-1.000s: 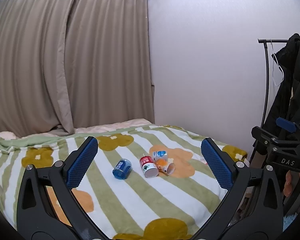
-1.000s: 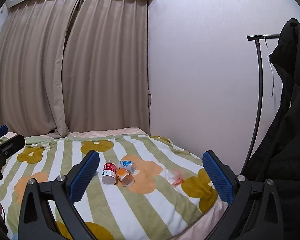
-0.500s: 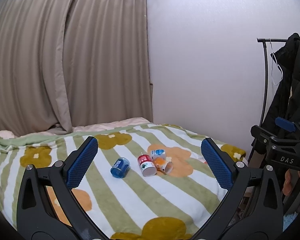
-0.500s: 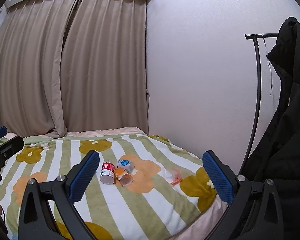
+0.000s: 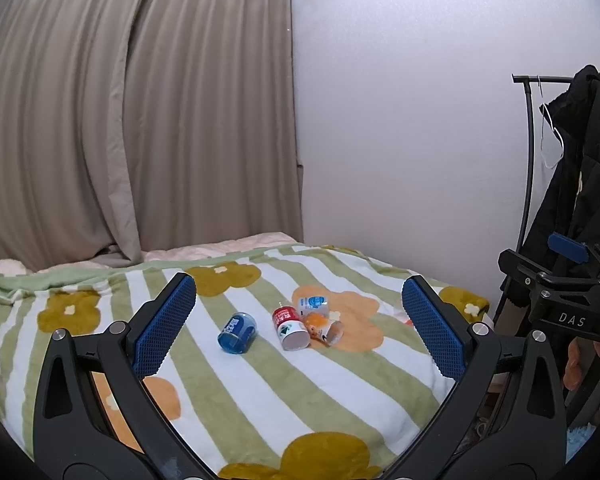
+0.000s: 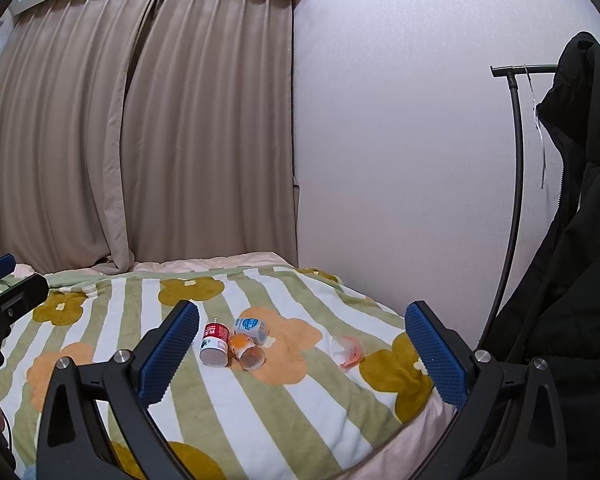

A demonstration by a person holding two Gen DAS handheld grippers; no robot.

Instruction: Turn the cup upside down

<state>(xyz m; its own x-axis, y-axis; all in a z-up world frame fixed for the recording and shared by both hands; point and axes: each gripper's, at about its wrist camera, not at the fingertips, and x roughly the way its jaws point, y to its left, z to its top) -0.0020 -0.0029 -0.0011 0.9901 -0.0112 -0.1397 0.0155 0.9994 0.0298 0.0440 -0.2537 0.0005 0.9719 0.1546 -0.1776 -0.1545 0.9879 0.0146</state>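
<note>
Cups lying tipped on striped blanket
Left gripper and right gripper both spread wide, gripping nothing, above blue cup, red cup, orange cup

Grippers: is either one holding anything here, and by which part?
Nothing is held. The left gripper and right gripper are both open and empty, well short of the cups lying on the blanket.

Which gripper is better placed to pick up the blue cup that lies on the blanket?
Left. The blue cup lies on its side straight ahead between the fingers of the open left gripper; in the view of the right gripper, its own finger hides that cup.
</note>
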